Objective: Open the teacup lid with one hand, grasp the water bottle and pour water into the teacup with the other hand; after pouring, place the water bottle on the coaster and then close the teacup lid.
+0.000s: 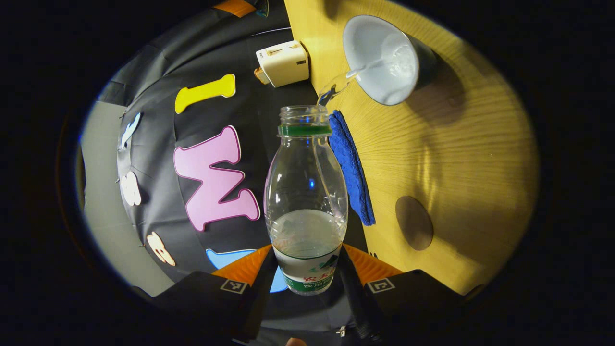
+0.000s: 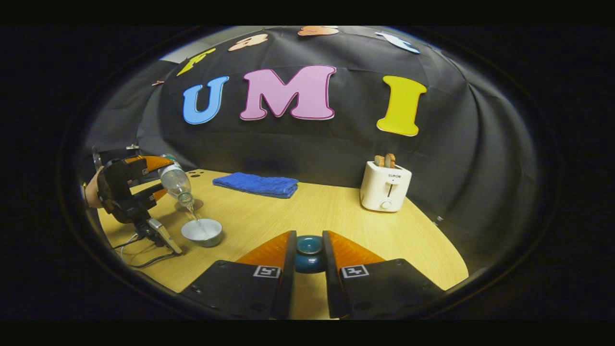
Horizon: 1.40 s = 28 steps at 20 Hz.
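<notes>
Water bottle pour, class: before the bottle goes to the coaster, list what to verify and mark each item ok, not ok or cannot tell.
1. Left gripper jaws pressed on the clear plastic water bottle: ok.
2. Stream landing inside the grey ceramic teacup: ok.
3. Teacup filled enough: cannot tell.
4. Round brown coaster bare, ready for the bottle: ok.
5. Right gripper jaws gripping the dark teal teacup lid: ok.
6. Folded blue cloth off the path to the coaster: cannot tell.
</notes>
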Tool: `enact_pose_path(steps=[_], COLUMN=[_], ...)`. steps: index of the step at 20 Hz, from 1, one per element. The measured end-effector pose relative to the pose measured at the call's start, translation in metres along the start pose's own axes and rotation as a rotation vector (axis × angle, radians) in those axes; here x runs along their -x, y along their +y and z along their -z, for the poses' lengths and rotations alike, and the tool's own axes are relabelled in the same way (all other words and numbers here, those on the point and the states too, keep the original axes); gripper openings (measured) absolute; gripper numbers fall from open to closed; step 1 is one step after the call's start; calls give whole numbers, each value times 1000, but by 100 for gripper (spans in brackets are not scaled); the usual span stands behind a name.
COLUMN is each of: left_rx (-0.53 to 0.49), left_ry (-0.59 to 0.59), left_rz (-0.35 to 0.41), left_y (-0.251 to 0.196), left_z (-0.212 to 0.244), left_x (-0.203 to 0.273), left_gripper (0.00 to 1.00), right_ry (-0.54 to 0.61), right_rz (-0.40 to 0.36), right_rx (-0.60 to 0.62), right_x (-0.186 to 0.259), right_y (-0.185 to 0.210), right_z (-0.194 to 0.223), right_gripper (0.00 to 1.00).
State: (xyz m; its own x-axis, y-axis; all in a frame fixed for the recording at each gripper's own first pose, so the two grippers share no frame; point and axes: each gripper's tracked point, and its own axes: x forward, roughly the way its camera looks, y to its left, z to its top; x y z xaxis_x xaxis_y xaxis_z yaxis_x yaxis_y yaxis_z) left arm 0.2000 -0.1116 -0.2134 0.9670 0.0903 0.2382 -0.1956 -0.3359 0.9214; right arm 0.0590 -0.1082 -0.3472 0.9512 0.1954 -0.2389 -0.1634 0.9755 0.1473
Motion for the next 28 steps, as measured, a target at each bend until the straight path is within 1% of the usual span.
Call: enact_pose_path(steps=[4, 5, 7, 8, 11, 12, 13, 19, 22, 25, 26, 27, 28], left_rx=[-23, -29, -45, -56, -90, -104, -117, -159, -190, -221, -230, -236, -242], left_ry=[2, 3, 4, 3, -8, -14, -19, -41, -73, -110, -125, -136, -149], left_rz=[-34, -35, -36, -36, -38, -45, -47, -84, -114, -169, -189, -202, -217], left_y=[5, 5, 7, 8, 12, 14, 16, 26, 34, 49, 53, 57, 61], left_z=[3, 2, 2, 3, 1, 1, 1, -1, -4, -7, -9, -10, -11], left_x=[-2, -3, -5, -6, -9, -10, -11, -15, -19, -22, -22, -23, -23], left_gripper=[75, 75, 75, 75, 75, 75, 75, 75, 75, 75, 75, 75, 75], right_ry=[-2, -1, -1, -2, -1, -1, -2, -4, -2, 0, 1, 2, 2], right_rz=[0, -1, -1, -1, 1, 2, 3, 7, 8, 8, 8, 7, 7], right_rx=[2, 2, 1, 0, 0, -1, -2, -7, -5, 0, 2, 3, 4], right_x=[0, 0, 0, 0, 0, 0, 0, 2, 2, 1, 1, 0, 0], right_y=[1, 1, 2, 2, 1, 1, 1, -3, -3, 1, 1, 2, 2], right_z=[0, 1, 1, 1, 3, 3, 3, 2, 3, 1, 0, 0, 0], right_gripper=[31, 36, 36, 31, 31, 34, 31, 31, 31, 31, 36, 31, 31])
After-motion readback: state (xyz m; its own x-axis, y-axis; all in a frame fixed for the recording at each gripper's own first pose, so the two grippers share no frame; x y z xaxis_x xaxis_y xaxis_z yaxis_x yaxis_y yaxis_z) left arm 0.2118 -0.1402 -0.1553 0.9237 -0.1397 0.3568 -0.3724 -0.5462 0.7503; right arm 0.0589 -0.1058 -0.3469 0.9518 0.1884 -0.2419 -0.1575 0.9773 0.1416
